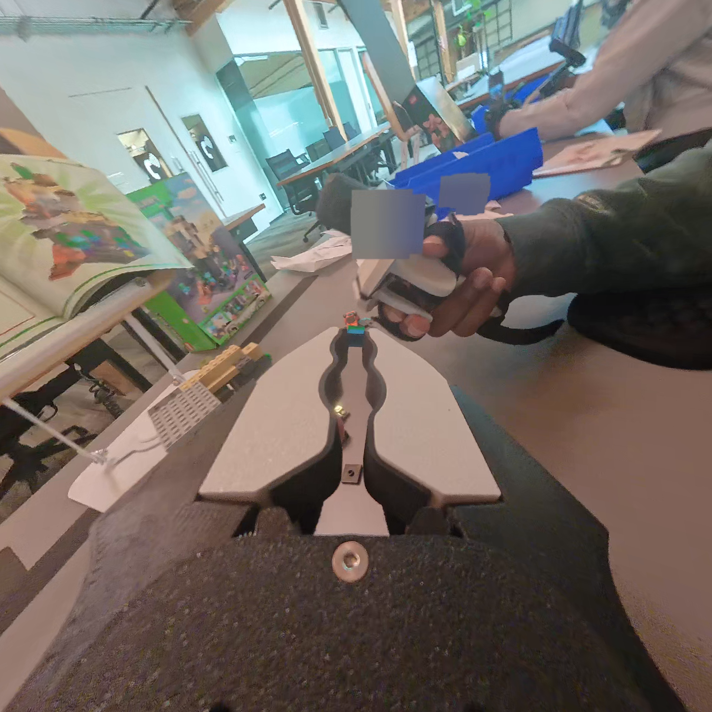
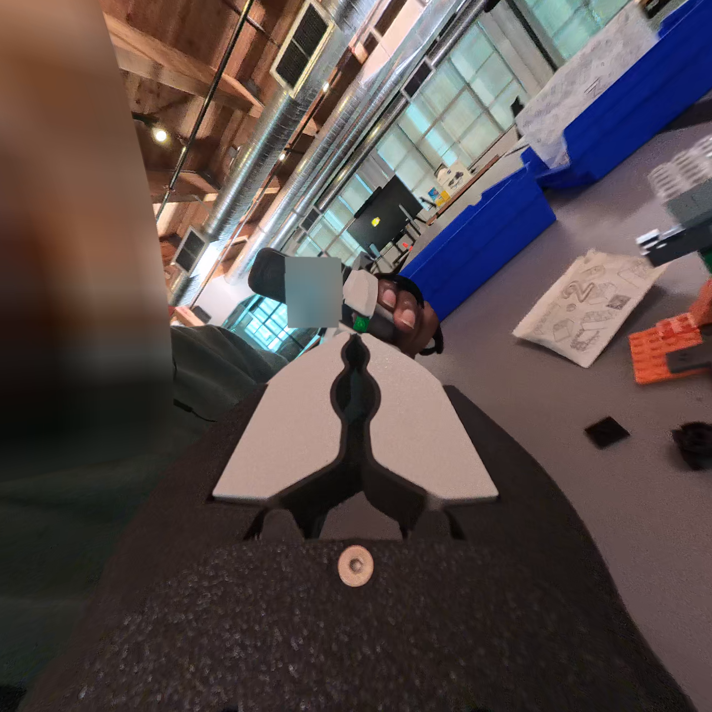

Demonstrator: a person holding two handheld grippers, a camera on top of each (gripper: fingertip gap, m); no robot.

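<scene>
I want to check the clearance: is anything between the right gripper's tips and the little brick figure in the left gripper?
Nothing visible does. The right gripper has its closed tips right beside the brick figure, which the left gripper pinches by its blue base; whether they touch is unclear.

An open-plan office turned brick-building workspace

We see long desks (image 1: pixel 348 148) with dark office chairs (image 1: pixel 285 165), glass-walled rooms (image 1: pixel 277 115) and white walls. Overhead run wooden beams (image 2: pixel 192 73), silver ducts (image 2: pixel 269 127) and vents (an industrial loft ceiling), beside tall gridded windows (image 2: pixel 443 127). On the grey table (image 1: pixel 539 404) lie blue bins (image 2: pixel 481 239), a toy-brick set box (image 1: pixel 215 277) and an open instruction booklet (image 1: pixel 77 223).
</scene>
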